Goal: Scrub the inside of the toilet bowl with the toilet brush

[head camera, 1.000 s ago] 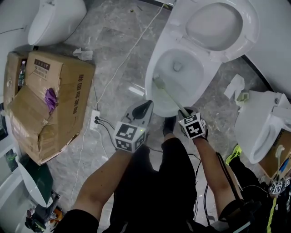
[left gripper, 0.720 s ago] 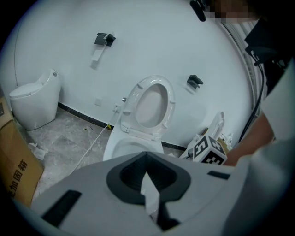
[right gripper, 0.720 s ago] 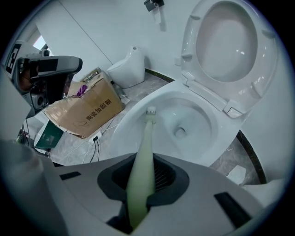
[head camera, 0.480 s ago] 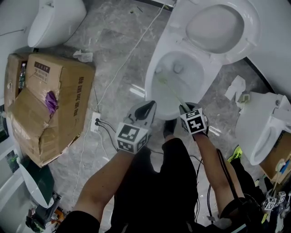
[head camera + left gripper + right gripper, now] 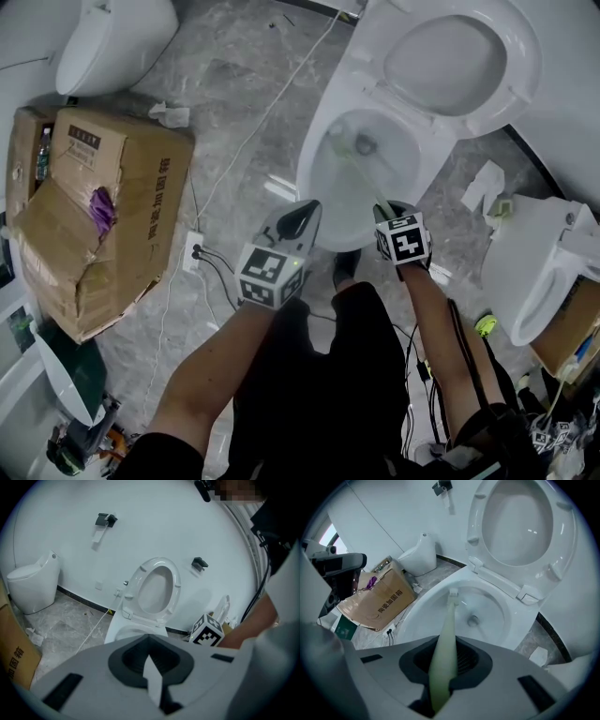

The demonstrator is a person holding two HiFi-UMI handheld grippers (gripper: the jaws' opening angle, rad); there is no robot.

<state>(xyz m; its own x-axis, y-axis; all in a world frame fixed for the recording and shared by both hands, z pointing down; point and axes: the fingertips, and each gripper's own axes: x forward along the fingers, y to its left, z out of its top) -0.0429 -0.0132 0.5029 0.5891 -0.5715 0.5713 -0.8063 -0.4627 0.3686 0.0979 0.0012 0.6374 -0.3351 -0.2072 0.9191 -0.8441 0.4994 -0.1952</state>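
Note:
The white toilet bowl [image 5: 323, 164] stands with its seat and lid [image 5: 459, 61] raised. My right gripper [image 5: 384, 208] hangs over the bowl's near rim, shut on the pale green toilet brush handle [image 5: 361, 178]. The brush head [image 5: 339, 145] is inside the bowl, just left of the drain [image 5: 366, 143]. In the right gripper view the handle [image 5: 446, 634] runs out between the jaws to the white bristle head [image 5: 453, 594] against the bowl's inner wall [image 5: 426, 611]. My left gripper [image 5: 302, 217] is shut and holds nothing, beside the bowl's front left.
A torn cardboard box [image 5: 103, 206] lies on the floor at left, with a power strip [image 5: 195, 248] and a white cable beside it. Another toilet [image 5: 112, 37] stands at top left and one more [image 5: 525, 272] at right. Crumpled paper [image 5: 483, 178] lies right of the bowl.
The brush head has swept from the bowl's near left wall up toward the drain. My right gripper has shifted slightly forward and right; the left has barely moved.

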